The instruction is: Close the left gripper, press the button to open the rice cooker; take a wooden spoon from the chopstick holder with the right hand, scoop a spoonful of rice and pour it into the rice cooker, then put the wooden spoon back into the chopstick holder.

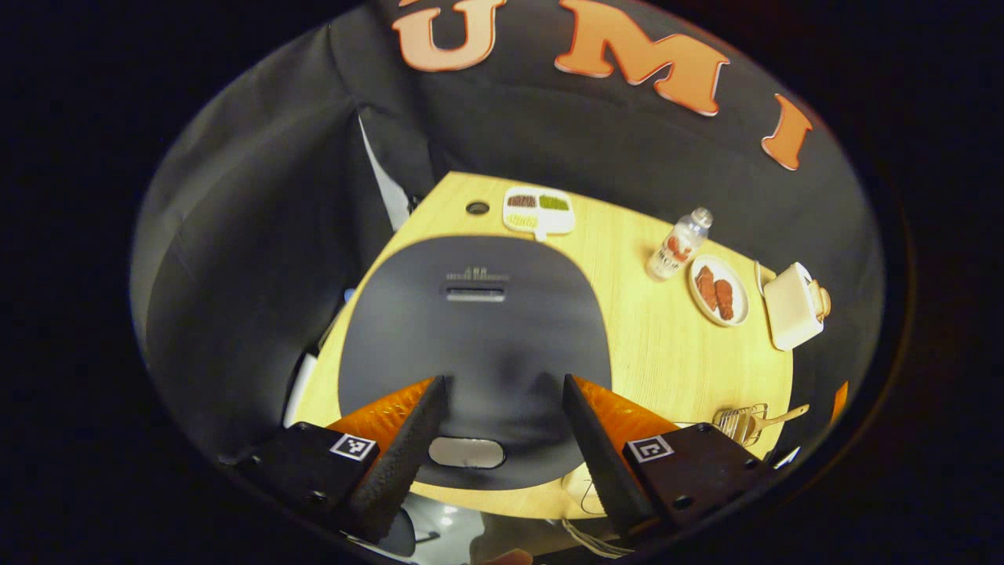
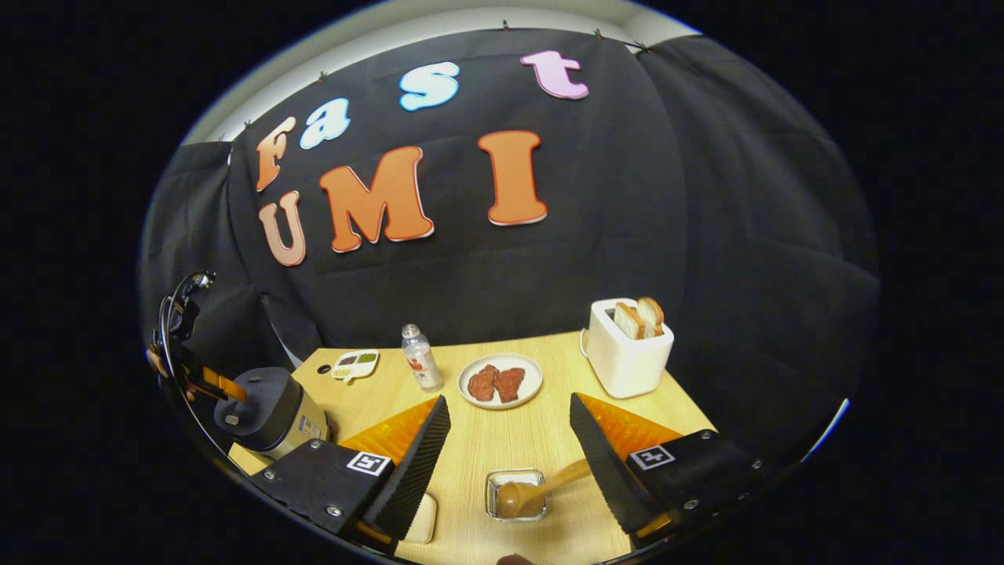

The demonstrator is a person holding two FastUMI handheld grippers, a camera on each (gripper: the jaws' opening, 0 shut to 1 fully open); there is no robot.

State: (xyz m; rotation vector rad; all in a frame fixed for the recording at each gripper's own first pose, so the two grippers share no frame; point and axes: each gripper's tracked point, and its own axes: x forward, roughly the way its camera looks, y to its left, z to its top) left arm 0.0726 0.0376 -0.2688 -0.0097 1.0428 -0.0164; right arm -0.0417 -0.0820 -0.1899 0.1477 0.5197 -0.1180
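Note:
In the left gripper view I look down on the rice cooker's dark closed lid [image 1: 474,314]. Its pale oval button [image 1: 467,453] lies near the front rim, between the fingers of my open left gripper [image 1: 503,380], which hovers over the lid. The wooden spoon [image 1: 773,417] rests in the wire chopstick holder [image 1: 737,424] at the table's right. In the right gripper view my right gripper [image 2: 510,399] is open, a little back from the chopstick holder [image 2: 492,480]. The wooden spoon [image 2: 518,497] lies in it, handle running toward the right finger. The rice cooker [image 2: 267,412] stands far left, under the left gripper [image 2: 212,384].
On the wooden table [image 2: 510,439] stand a white toaster [image 2: 627,353] holding toast, a plate of meat [image 2: 500,380], a small bottle [image 2: 421,357] and a divided white tray [image 2: 354,363]. A pale object [image 2: 420,518] lies partly under my right gripper's left finger.

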